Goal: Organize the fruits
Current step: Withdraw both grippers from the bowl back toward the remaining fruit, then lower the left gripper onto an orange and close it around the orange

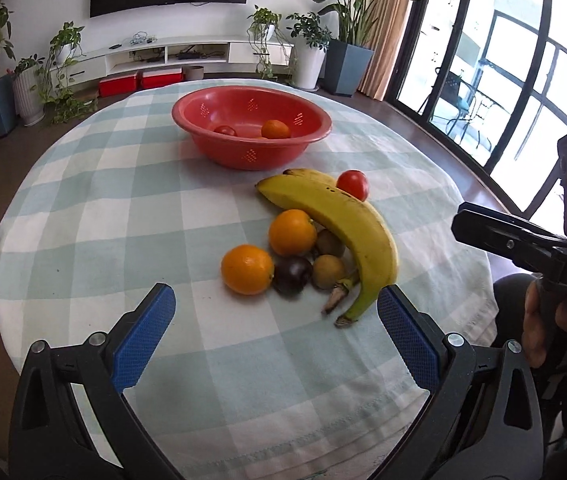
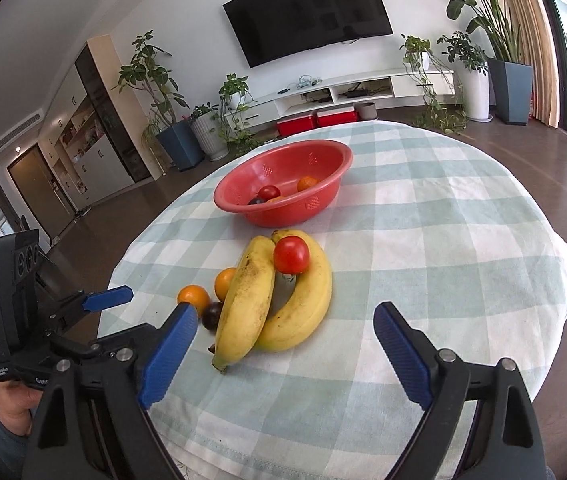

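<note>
Oranges point(image 1: 247, 269) sit at nine o'clock of the fruit pile, bananas point(image 1: 347, 220) at three; bowl point(image 1: 251, 126) lies at twelve. Left gripper point(image 1: 275, 312) gapes wide and empty; right gripper point(image 2: 285, 336) likewise, gripping nothing.

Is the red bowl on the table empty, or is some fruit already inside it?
Not empty. The red bowl already holds a tomato, an orange and a dark fruit; more fruit lies outside.
</note>
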{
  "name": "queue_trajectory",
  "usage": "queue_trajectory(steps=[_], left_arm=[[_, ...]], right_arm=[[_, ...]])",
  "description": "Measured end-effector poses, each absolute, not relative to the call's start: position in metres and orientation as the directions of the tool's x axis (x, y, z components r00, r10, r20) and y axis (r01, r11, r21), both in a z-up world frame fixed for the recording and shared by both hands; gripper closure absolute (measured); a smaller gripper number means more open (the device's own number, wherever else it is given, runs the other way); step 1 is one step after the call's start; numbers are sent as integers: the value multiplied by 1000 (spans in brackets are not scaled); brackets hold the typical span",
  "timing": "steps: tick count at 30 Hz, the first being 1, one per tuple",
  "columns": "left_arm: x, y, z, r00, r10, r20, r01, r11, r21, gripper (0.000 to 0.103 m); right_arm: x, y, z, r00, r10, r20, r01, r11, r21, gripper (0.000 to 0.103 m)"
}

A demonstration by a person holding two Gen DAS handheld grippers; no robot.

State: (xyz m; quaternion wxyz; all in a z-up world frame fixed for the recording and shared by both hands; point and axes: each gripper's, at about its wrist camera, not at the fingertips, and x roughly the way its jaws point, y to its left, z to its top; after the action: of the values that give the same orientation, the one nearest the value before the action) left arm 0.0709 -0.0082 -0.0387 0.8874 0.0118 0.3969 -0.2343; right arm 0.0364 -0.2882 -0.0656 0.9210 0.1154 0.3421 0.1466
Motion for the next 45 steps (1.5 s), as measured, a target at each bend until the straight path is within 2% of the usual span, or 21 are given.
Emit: queue_trajectory(steps=[6,14,21,26,30,33,37,38,39,45], left_arm=[[67,-31,-33,600,-384,-702,455,886,-96,1],[99,-1,-40,588,-351,-729,428,899,-88,2],[128,-7,-57,480,-374,-794,575,817,-37,21],[138,-14,-66,393,-406,-825,713,701,-6,21],[151,-15,-73,353,-410,-841,753,658,-5,21],[157,-18,-78,297,-435,-850,788,614,-39,37],[158,-28,-83,257,-453,-854,830,556,-45,37],[159,-30,-86,250,-447,-859,833,551,-44,38],[161,-31,-88,244,-445,-862,837,545,-45,44],[165,-30,-92,227,-470,-853,849,525,-63,48]], right_arm=[[33,-294,-66,732,344,-588,-173,929,328,13],[34,-291,-69,728,352,-589,-191,929,318,20],[35,-289,-70,723,354,-594,-198,929,313,23],[35,-289,-70,716,359,-598,-202,927,316,23],[37,-287,-72,707,362,-607,-206,927,313,23],[39,-286,-72,705,361,-611,-204,927,313,24],[41,-285,-74,697,360,-620,-203,928,312,24],[42,-285,-74,696,359,-622,-202,929,310,24],[43,-285,-75,695,359,-624,-202,929,309,24],[45,-284,-77,686,357,-634,-200,930,308,24]])
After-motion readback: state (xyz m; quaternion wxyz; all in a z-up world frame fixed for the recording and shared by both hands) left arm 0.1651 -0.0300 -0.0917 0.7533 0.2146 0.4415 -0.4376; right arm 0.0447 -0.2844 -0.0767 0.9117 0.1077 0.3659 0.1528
